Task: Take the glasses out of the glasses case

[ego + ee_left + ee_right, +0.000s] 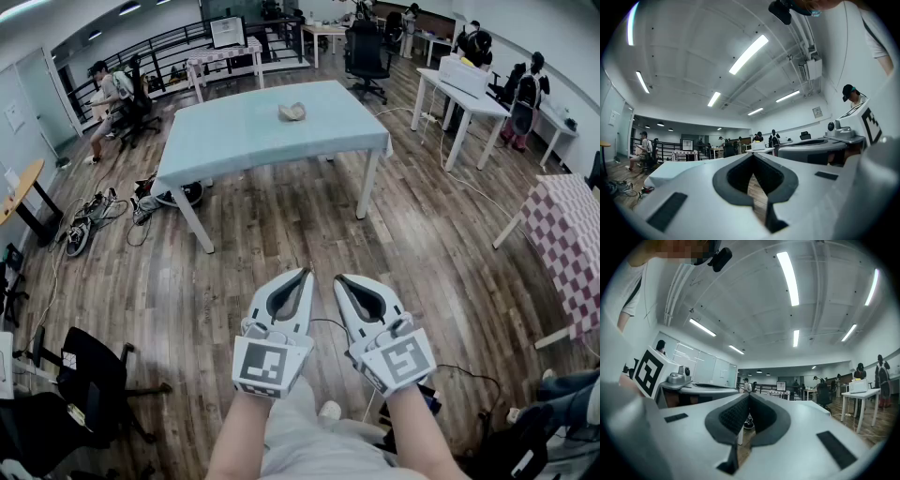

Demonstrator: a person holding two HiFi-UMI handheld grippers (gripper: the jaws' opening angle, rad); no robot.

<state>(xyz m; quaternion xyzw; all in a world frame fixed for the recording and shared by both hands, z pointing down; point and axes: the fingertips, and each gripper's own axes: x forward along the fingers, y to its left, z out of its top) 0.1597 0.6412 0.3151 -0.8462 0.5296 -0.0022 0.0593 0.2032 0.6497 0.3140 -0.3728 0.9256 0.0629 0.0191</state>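
A small beige glasses case (292, 112) lies shut near the far middle of a light-blue table (234, 136); no glasses show. Both grippers are held low and close to the person's body, well short of the table, over the wooden floor. My left gripper (305, 272) is shut with nothing in it, its jaws meeting at the tip (753, 153). My right gripper (339, 278) is beside it, also shut and empty (749, 394). Each gripper view shows the other gripper alongside.
White desks (469, 94) stand at the back right, and a checkered-cloth table (567, 234) at the right edge. Black office chairs (89, 375) are at the lower left. Cables (89, 216) lie on the floor left of the table. People sit at the back.
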